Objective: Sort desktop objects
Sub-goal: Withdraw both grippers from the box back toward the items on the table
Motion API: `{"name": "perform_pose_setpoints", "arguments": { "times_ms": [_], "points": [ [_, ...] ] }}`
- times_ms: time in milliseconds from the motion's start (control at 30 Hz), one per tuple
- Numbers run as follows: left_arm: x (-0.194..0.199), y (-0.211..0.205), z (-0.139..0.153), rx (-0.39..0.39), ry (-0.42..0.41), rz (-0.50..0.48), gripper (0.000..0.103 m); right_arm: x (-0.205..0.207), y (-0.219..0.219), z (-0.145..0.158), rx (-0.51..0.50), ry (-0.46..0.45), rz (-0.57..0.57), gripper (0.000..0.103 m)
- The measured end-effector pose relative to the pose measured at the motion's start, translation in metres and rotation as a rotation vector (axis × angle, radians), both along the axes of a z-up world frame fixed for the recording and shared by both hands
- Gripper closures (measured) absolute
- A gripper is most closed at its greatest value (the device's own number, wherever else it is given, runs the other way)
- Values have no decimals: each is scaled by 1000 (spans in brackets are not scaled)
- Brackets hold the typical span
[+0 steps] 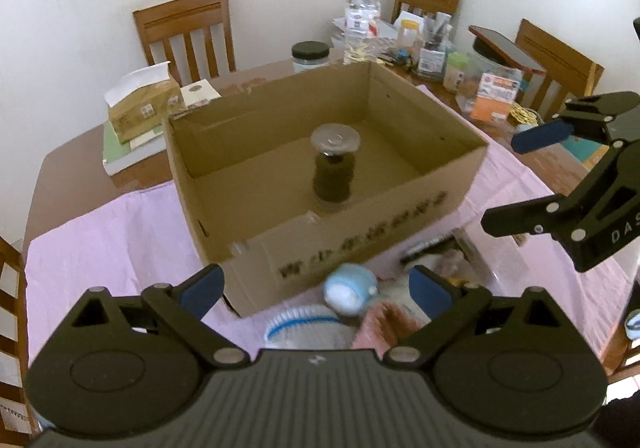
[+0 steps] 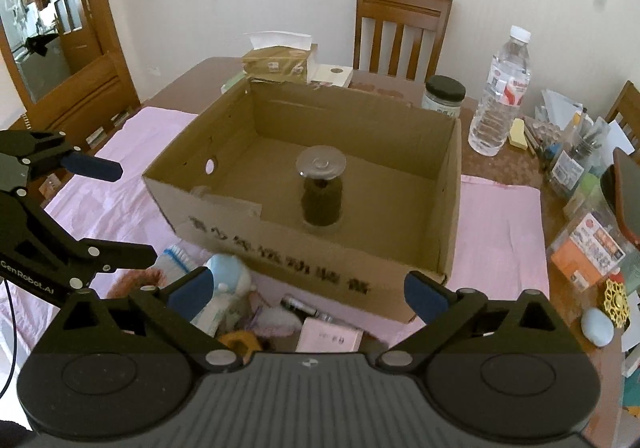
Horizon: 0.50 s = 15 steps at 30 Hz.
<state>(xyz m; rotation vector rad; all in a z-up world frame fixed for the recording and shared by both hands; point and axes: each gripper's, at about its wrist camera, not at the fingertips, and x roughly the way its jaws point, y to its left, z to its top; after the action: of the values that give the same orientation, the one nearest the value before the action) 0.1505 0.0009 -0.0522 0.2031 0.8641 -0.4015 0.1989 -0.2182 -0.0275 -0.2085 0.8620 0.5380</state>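
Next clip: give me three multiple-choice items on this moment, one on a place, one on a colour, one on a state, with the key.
1. Where does the dark jar stand?
A. inside the cardboard box
B. beside the water bottle
C. on a chair

2. What colour is the cloth under the box?
A. green
B. pink
C. black

3. How is the right gripper?
A. shut on the jar
B. shut on a brush
C. open, holding nothing

Key: A, the box walls surround it; B, pink shows around the box; C, the blue pads stand wide apart with nothing gripped.

Soft daylight, fisheye-bent dark corners, motion blur near foreground
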Motion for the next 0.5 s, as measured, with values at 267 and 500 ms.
{"name": "perform_pose_setpoints", "arguments": {
  "times_ms": [267, 500],
  "points": [
    [-29, -2, 4, 10, -7, -48, 4, -28, -6, -3, -2, -11, 21, 0],
    [-46, -5, -9, 24, 15, -90, 4, -48, -5, -10, -21, -16, 43, 0]
  ]
}}
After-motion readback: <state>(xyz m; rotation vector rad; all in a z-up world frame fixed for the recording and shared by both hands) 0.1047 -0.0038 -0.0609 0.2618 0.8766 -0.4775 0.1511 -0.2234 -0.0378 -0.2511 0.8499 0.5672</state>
